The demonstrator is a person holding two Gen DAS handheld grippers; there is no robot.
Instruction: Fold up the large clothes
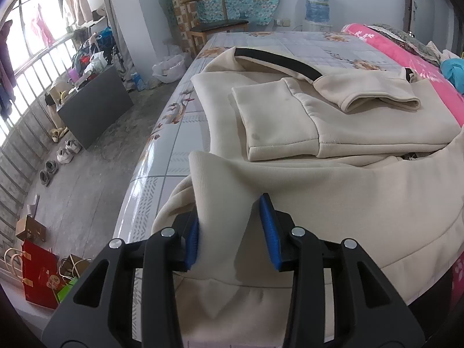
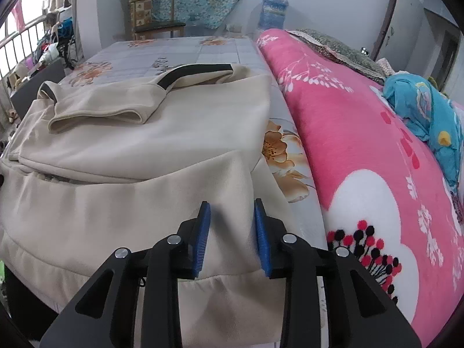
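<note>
A large cream sweatshirt (image 1: 333, 121) with black sleeve stripes lies on the bed, sleeves folded across its body; it also shows in the right wrist view (image 2: 145, 133). Its near hem part is lifted and draped toward me. My left gripper (image 1: 232, 226) has its blue pads on either side of a raised fold of the near left edge, jaws apart with cloth between them. My right gripper (image 2: 230, 223) stands the same way on the near right edge, pads apart around a fold of cream cloth.
The bed sheet (image 1: 179, 133) is grey with flower prints. A pink floral blanket (image 2: 362, 150) and a blue cloth (image 2: 420, 107) lie along the right. A chair (image 1: 214, 20) and water dispenser (image 1: 317, 5) stand beyond. Shoes, bags and a dark board (image 1: 95, 107) are on the floor, left.
</note>
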